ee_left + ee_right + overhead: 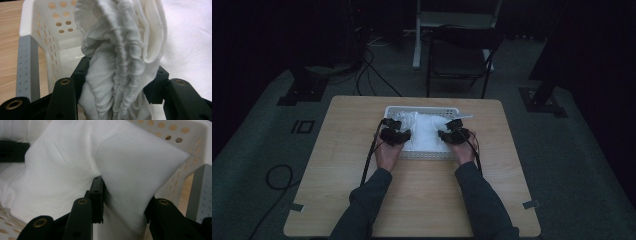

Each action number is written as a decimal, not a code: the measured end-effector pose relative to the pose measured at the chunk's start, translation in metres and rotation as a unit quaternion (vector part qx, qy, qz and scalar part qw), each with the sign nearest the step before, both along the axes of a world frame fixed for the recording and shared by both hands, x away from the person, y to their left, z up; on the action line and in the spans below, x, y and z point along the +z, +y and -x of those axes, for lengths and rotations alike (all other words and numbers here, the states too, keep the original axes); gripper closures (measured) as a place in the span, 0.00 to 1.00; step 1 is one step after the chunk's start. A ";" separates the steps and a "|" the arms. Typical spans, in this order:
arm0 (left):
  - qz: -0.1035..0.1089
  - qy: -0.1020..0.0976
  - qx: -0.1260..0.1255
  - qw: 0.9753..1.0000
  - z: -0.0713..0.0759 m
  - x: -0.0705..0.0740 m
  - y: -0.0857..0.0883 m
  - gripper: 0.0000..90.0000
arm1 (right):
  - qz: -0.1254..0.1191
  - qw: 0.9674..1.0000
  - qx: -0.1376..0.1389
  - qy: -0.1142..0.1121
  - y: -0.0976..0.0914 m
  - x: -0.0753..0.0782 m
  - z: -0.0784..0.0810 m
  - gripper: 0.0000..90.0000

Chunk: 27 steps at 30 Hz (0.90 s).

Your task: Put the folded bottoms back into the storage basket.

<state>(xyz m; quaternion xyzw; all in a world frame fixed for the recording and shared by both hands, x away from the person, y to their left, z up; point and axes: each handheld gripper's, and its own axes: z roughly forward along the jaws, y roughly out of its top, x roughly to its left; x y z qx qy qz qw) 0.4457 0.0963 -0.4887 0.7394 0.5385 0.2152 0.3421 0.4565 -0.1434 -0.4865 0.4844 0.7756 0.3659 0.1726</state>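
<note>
A white perforated plastic basket stands at the far middle of the wooden table, with a white cloth heaped in it. My left gripper sits at the basket's left end and my right gripper at its right end. In the left gripper view the jaws of the left gripper pinch a gathered, wrinkled bunch of the cloth beside the basket wall. The right gripper is shut on a smooth fold of the cloth, close to the basket's corner.
A dark folding chair and a white frame stand beyond the table's far edge, and cables lie on the floor at the left. Bare tabletop lies on both sides of the basket and in front of it, where the person's forearms rest.
</note>
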 end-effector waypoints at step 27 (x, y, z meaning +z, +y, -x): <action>0.038 -0.039 0.031 0.998 0.006 0.020 0.030 0.57 | -0.001 0.998 -0.050 -0.037 -0.021 0.013 0.004 0.53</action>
